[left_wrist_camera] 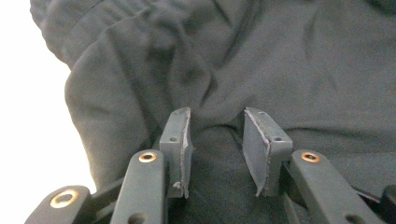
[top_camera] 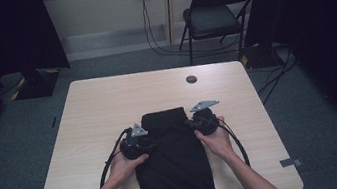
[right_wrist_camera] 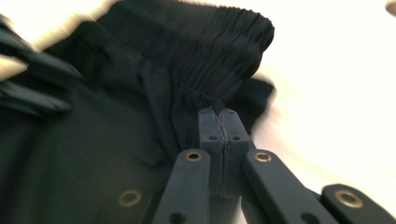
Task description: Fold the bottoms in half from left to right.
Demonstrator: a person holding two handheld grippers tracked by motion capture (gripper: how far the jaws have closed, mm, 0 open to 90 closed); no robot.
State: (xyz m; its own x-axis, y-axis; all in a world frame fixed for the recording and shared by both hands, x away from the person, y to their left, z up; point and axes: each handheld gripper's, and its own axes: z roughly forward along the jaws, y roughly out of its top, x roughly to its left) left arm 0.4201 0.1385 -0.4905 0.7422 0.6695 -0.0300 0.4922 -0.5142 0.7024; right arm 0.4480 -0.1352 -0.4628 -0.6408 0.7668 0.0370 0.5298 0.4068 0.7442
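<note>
Black fabric — a garment [top_camera: 173, 159] lying mid-table [top_camera: 106, 98], hanging over the near edge. Left gripper [left_wrist_camera: 215, 140] stands part open, cloth bunched between its pads, unpinched; right gripper [right_wrist_camera: 219, 122] is clamped at the elastic waistband [right_wrist_camera: 219, 28]. Gripping step seems half done — next, the left should close.

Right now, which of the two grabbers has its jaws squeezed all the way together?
The right gripper. Its two pads meet flat against each other at the edge of the black trousers. The left gripper has a clear gap between its pads, with dark cloth lying in it.
</note>
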